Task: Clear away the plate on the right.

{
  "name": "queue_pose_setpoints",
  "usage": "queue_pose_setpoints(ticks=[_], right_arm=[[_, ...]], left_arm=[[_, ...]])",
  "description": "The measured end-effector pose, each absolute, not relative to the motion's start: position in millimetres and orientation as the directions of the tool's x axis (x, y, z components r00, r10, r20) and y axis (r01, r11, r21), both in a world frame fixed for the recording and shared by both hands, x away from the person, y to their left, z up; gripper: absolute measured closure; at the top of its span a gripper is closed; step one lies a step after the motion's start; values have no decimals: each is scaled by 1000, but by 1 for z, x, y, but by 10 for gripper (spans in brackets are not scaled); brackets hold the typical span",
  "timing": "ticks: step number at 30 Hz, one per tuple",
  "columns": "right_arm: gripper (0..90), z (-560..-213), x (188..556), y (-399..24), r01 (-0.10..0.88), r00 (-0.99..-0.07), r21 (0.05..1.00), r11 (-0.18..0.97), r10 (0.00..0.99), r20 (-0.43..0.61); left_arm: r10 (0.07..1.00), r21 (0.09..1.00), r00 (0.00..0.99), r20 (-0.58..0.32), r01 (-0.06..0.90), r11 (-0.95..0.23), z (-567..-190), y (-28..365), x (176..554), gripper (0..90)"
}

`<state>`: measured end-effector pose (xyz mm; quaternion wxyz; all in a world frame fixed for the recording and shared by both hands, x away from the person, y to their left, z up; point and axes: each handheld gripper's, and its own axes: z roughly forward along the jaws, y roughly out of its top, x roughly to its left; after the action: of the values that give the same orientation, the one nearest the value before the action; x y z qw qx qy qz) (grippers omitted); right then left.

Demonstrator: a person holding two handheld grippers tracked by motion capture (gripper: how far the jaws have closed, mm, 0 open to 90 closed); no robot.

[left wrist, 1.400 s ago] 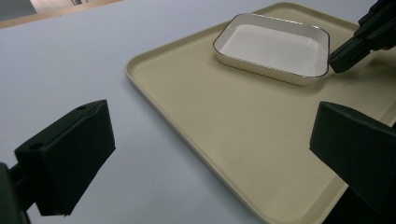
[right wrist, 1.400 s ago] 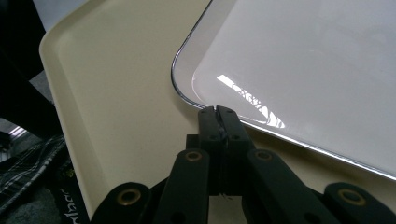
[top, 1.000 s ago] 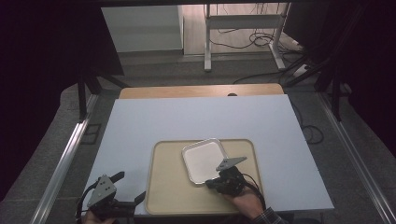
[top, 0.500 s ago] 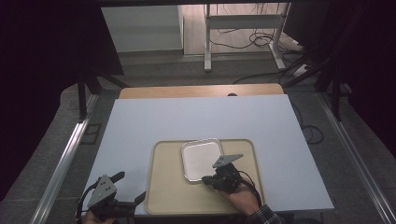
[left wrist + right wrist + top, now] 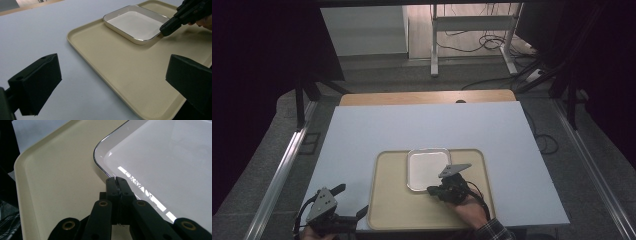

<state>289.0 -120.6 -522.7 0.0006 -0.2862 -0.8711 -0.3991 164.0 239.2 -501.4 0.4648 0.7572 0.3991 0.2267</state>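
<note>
The right gripper (image 5: 436, 189) pinches the near rim of the white dish (image 5: 424, 167) on the tray (image 5: 394, 210), seemingly mid-move, so next comes a steady lift or slide, while the left gripper (image 5: 348, 201) waits open beside the tray.

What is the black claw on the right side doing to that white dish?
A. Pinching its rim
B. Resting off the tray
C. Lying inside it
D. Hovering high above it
A: the right gripper has its jaws closed together on the near rim of the white dish, which sits on the beige tray.
</note>
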Motion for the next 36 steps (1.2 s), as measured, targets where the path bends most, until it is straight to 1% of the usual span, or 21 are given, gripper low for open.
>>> queue_pose_setpoints(ticks=[4,12,21,30,36], right_arm=[[898,-523,290,-120,501,-836,696,514,496,235],[847,-522,288,-118,498,-837,689,526,498,226],[798,-516,285,-121,498,-838,698,514,492,236],[756,-508,286,-130,500,-827,714,490,515,226],[700,-502,288,-137,498,-819,726,474,534,212]], left_arm=[[815,884,579,-27,394,-251,-501,239,164,0],[814,884,580,-24,392,-254,-501,239,164,0],[815,886,578,-32,395,-245,-502,240,164,0],[814,884,581,-32,396,-247,-501,239,164,1],[813,884,582,-32,396,-249,-502,239,165,2]])
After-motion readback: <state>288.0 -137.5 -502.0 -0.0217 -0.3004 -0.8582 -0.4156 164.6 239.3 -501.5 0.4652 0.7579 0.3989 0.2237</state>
